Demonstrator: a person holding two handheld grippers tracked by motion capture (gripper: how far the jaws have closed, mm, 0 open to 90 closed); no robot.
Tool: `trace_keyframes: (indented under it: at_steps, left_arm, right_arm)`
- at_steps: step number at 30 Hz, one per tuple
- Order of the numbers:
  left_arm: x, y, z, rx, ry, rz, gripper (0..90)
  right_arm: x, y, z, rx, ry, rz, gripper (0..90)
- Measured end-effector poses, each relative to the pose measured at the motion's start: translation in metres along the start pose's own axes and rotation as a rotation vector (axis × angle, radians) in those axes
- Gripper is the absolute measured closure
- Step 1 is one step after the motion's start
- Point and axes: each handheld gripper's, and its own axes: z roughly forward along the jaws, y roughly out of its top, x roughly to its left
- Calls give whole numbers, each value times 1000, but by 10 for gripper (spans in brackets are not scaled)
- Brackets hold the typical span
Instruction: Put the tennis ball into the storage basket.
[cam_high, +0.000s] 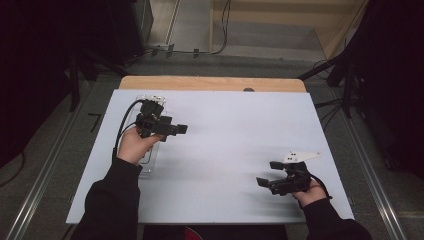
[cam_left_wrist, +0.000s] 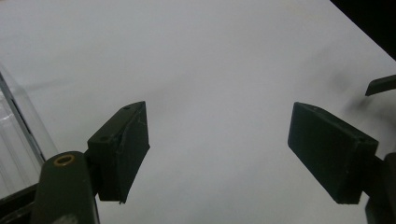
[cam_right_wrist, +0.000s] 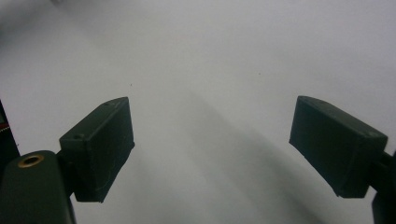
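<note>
My left gripper (cam_high: 181, 129) hovers over the left part of the white table top (cam_high: 225, 135), its jaws pointing right. In the left gripper view the left gripper (cam_left_wrist: 218, 140) is open, with just bare white surface between its black pads (cam_left_wrist: 126, 149). My right gripper (cam_high: 265, 173) is held low near the front right of the table, pointing left, a grey three-cornered plate (cam_high: 301, 156) on top of it. In the right gripper view the right gripper (cam_right_wrist: 212, 144) is open too, with nothing in its gap.
A clear plastic tray (cam_high: 148, 167) lies on the table under my left hand, and its edge (cam_left_wrist: 14, 135) borders the left gripper view. A wooden strip (cam_high: 212, 83) runs along the table's far edge. Dark stands and cables surround the table.
</note>
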Motion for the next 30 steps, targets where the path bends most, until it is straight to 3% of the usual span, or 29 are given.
trace_keyframes:
  at_steps: [7,24,30]
  left_arm:
    - [-5,-8,4,33,2,17,212]
    - [-12,-28,5,20,-38,10,213]
    - [-13,-37,8,45,-27,13,213]
  right_arm:
    - [0,0,0,0,-1,1,119]
    - [0,0,0,1,1,0,120]
    - [0,0,0,0,2,1,119]
